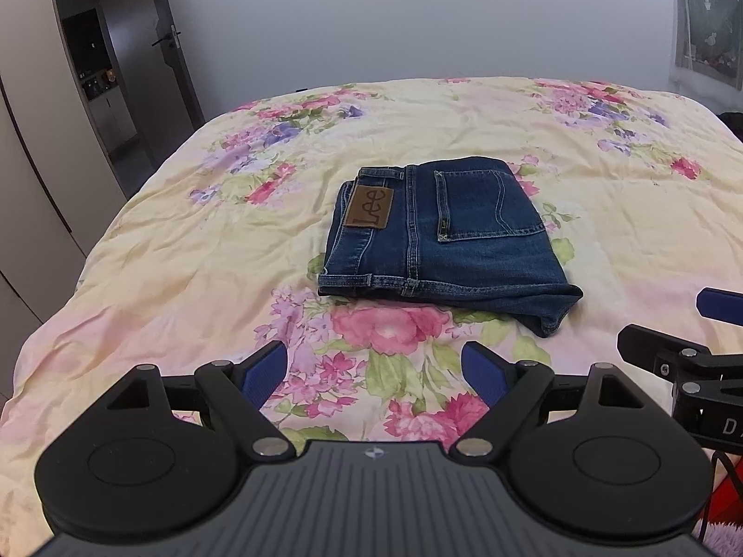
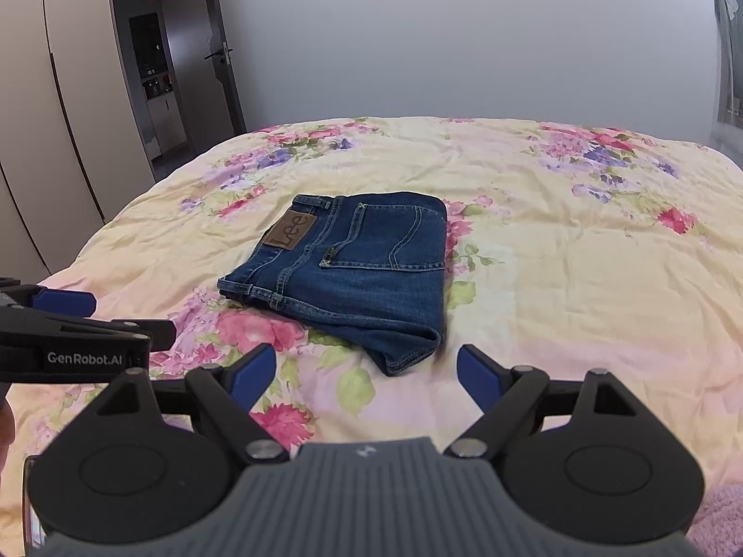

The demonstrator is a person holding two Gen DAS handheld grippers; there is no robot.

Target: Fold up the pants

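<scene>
Left wrist view: your left gripper (image 1: 374, 371) hangs above the near part of the bed (image 1: 185, 255) with its blue-padded fingers (image 1: 262, 373) spread wide and nothing between them. The jeans (image 1: 441, 241) lie ahead of it, well apart from the fingertips, folded into a compact rectangle on the flowered quilt (image 1: 603, 232). The waistband faces left, the brown leather patch (image 1: 370, 208) faces up, and a back pocket (image 1: 487, 206) shows on the top layer. A leg hem sticks out at the near right corner of the stack. Your right gripper (image 1: 710, 329) enters at the right edge; from this view you cannot tell how far its fingers are parted. An open door (image 1: 174, 42) and a wardrobe (image 1: 28, 139) stand at the left, beyond the bed.

Right wrist view: your right gripper (image 2: 367, 371) is also held over the near part of the bed (image 2: 580, 301), fingers (image 2: 253, 373) wide apart and holding nothing. The jeans (image 2: 343, 274) lie just ahead and slightly left of centre, with the near hem close to the gap between the fingertips but not touching them. The patch (image 2: 291, 230) sits at the far left corner of the stack. Your left gripper (image 2: 93, 320) shows side-on at the left edge, low over the quilt (image 2: 557, 255) and apart from the jeans.
</scene>
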